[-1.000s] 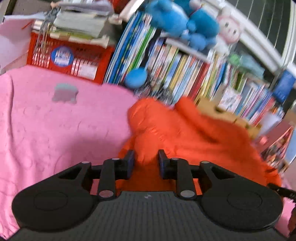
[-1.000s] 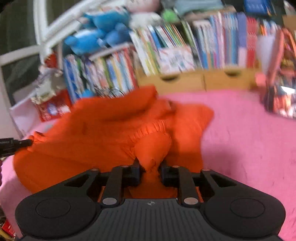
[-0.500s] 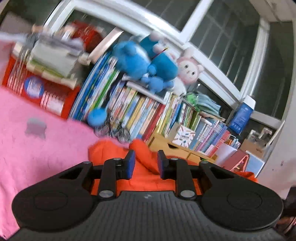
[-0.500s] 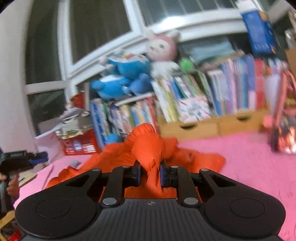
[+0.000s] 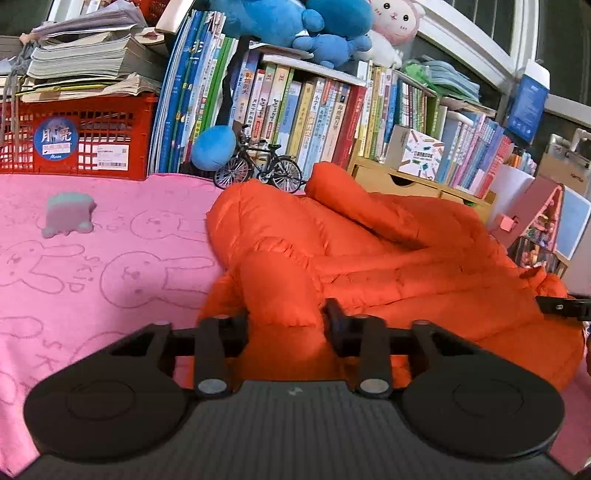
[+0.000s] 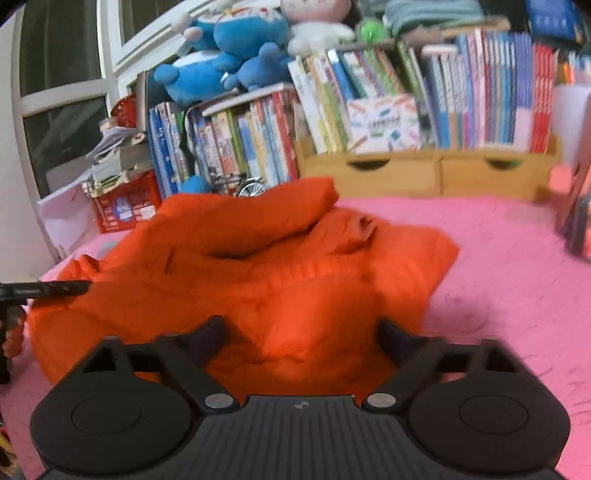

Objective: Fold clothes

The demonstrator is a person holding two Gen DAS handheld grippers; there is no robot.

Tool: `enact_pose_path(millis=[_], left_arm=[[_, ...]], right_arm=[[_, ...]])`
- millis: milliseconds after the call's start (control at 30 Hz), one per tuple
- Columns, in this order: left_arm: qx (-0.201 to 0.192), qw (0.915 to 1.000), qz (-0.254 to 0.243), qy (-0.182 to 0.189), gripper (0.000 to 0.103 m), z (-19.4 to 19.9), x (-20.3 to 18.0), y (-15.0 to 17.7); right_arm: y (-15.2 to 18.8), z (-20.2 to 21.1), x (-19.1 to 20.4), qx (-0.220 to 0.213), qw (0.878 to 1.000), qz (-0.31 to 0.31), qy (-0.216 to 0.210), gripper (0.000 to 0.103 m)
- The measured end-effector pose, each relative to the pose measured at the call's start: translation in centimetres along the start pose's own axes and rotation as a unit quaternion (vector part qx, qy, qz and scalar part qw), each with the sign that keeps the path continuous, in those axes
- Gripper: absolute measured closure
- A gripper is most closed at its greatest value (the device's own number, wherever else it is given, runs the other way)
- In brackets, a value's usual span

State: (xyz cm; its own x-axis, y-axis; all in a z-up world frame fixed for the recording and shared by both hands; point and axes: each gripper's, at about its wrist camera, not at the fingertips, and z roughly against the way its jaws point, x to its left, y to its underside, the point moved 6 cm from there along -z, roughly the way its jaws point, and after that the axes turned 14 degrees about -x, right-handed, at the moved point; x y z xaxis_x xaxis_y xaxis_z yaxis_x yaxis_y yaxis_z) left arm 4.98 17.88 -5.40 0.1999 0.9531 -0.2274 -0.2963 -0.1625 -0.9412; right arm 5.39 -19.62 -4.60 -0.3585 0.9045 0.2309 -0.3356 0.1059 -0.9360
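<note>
An orange puffy jacket (image 5: 369,251) lies crumpled on the pink bunny-print blanket (image 5: 110,266). My left gripper (image 5: 286,315) has a puffy fold of the jacket's near left edge between its pads, and its jaws are closing on it. In the right wrist view the jacket (image 6: 258,258) spreads across the pink blanket (image 6: 517,277). My right gripper (image 6: 303,334) is low over its near edge, with the jaws opening wide and the fabric lying loose between them, untouched by the pads. The tip of the left gripper shows at the jacket's left edge.
Behind the blanket stand a red crate (image 5: 81,136) with stacked papers, rows of books (image 5: 295,103), a model bicycle (image 5: 258,166) and wooden drawers (image 6: 424,173). Blue plush toys (image 5: 295,22) sit on the books. A small grey patch (image 5: 68,218) marks the blanket at the left.
Both grippers raised the jacket, then came back down to the blanket. The right gripper's jaws have spread and let go of the fold. The left still has its fold.
</note>
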Motion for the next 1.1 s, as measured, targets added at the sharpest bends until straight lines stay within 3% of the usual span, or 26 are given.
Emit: enact_pose_path(millis=[33, 100, 167, 300, 367, 433, 500, 567, 667, 767, 900, 967, 1100], left_arm=[[-0.005, 1.0000, -0.003, 0.005, 0.087, 0.6, -0.5, -0.1], [-0.028, 0.9993, -0.001, 0.023, 0.091, 2.7, -1.6, -0.8], [-0.066, 0.9967, 0.006, 0.048, 0.092, 5.6, -2.8, -2.2], [-0.170, 0.9817, 0.014, 0.085, 0.092, 9.6, -4.3, -8.3], [-0.220, 0.9725, -0.017, 0.073, 0.091, 9.1, -5.0, -11.7], [-0.246, 0.9669, -0.032, 0.061, 0.090, 6.6, -5.2, -14.8], [-0.236, 0.9706, -0.032, 0.037, 0.089, 2.4, -5.1, -16.8], [-0.195, 0.9800, -0.039, -0.002, 0.088, -3.1, -4.8, -17.0], [-0.120, 0.9875, -0.076, -0.068, 0.088, -10.8, -4.9, -14.2], [-0.059, 0.9863, -0.109, -0.108, 0.088, -15.4, -4.5, -10.3], [-0.021, 0.9780, -0.155, -0.138, 0.082, -17.7, -3.2, -6.4], [0.001, 0.9710, -0.183, -0.154, 0.077, -18.4, -2.5, -4.9], [0.021, 0.9717, -0.174, -0.158, 0.070, -19.4, -1.6, -3.4]], right_arm=[[0.0, 0.5, 0.6, -0.002, 1.000, 0.003, -0.003, 0.080], [0.1, 1.4, 1.9, -0.005, 1.000, 0.010, -0.010, 0.083], [-0.9, 3.7, 3.4, -0.035, 0.999, 0.015, -0.029, 0.085], [-6.8, 8.8, 5.4, -0.147, 0.987, 0.013, -0.061, 0.085], [-10.6, 9.9, 6.0, -0.213, 0.975, 0.048, -0.047, 0.084], [-14.0, 8.5, 5.9, -0.246, 0.966, 0.081, -0.016, 0.083], [-16.6, 5.6, 5.0, -0.251, 0.963, 0.095, 0.014, 0.081], [-17.9, 0.6, 3.3, -0.217, 0.968, 0.107, 0.059, 0.081], [-16.6, -6.8, 0.9, -0.145, 0.976, 0.123, 0.108, 0.081], [-13.1, -12.6, -0.9, -0.068, 0.976, 0.150, 0.140, 0.081], [-8.2, -16.5, -2.4, -0.014, 0.972, 0.170, 0.160, 0.073], [-6.8, -17.0, -3.0, -0.006, 0.974, 0.160, 0.160, 0.063], [-5.5, -17.8, -3.8, -0.001, 0.979, 0.130, 0.159, 0.056]])
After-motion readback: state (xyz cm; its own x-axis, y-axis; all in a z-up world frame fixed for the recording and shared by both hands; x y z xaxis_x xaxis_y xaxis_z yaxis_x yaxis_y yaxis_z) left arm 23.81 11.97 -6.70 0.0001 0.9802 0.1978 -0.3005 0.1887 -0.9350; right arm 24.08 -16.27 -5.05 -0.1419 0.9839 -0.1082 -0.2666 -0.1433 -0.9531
